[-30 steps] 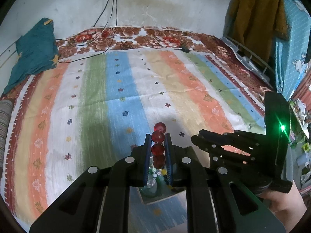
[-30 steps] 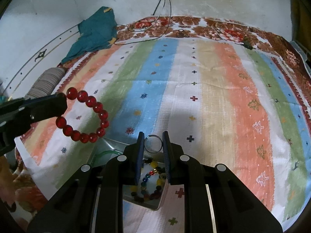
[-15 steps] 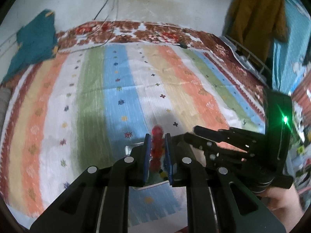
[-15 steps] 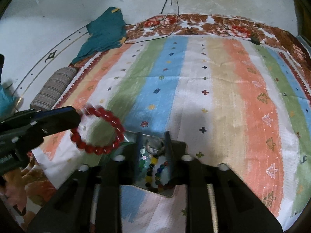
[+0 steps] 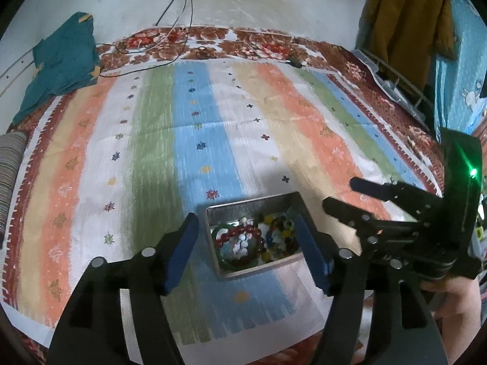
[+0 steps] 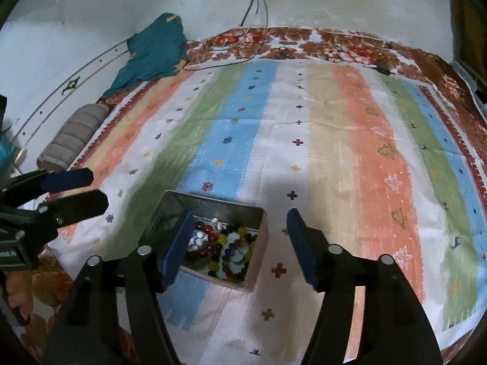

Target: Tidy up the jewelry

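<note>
A small metal box (image 5: 252, 201) sits on the striped cloth, full of mixed beads and bangles. A red bead bracelet (image 5: 240, 231) lies inside it on a green bangle (image 5: 219, 234). My left gripper (image 5: 246, 245) hangs over the box, its jaws opening, with nothing between the blue pads. My right gripper (image 6: 240, 243) stands over the same box (image 6: 213, 201), its jaws also opening and empty. Coloured beads (image 6: 225, 251) show between its fingers, down in the box. Each gripper appears in the other's view: the right gripper (image 5: 339, 193) and the left gripper (image 6: 91, 190). No ring can be made out among the beads.
The striped cloth (image 5: 213, 127) covers a bed against a white wall. A teal garment (image 5: 61, 60) and cables (image 5: 143, 67) lie at the far edge. A striped bolster (image 6: 73, 137) lies on the left. A hand (image 5: 450, 298) holds the right gripper.
The left gripper was shut on the red bracelet and has let it go into the box. The right gripper's jaws, shut on a small ring, have spread and hold nothing.
</note>
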A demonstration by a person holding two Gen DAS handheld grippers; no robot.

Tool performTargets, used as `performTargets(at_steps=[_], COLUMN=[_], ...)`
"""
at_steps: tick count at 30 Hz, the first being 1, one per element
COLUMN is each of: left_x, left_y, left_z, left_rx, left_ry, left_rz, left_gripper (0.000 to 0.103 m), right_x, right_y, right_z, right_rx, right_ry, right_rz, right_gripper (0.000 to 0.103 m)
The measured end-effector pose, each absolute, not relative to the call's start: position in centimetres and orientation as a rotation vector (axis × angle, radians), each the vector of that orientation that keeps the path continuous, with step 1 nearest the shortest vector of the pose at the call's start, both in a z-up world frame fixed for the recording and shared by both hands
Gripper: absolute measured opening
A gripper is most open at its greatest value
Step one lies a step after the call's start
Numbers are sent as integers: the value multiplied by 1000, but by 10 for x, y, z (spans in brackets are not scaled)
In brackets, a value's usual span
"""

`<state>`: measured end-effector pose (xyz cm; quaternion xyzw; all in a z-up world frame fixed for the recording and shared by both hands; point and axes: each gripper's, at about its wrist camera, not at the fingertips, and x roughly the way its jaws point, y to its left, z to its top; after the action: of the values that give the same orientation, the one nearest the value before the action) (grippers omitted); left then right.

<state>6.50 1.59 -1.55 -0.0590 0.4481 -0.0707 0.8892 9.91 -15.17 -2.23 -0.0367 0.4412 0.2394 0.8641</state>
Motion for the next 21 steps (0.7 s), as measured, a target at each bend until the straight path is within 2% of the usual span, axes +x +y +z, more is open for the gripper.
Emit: performTargets(at_steps=[4,7,12,21], left_x=[60,55,47,36], left_y=[15,14,12,10], left_z=[-17,-17,-17,-20], left_rx=[-102,-96,-85,-84], left_ry=[930,927,923,928], left_rz=[-136,-133,-134,-137], left_gripper=[86,93,97,97], right_x=[92,87,75,59], right_y=[-163,-169,-177,-183], right_z=[-18,-16,-15,-11], right_rx=[-67,-62,-68,-66], right_ry=[903,895,879,855], right_rz=[479,471,468,473], right_gripper=[76,82,92,94])
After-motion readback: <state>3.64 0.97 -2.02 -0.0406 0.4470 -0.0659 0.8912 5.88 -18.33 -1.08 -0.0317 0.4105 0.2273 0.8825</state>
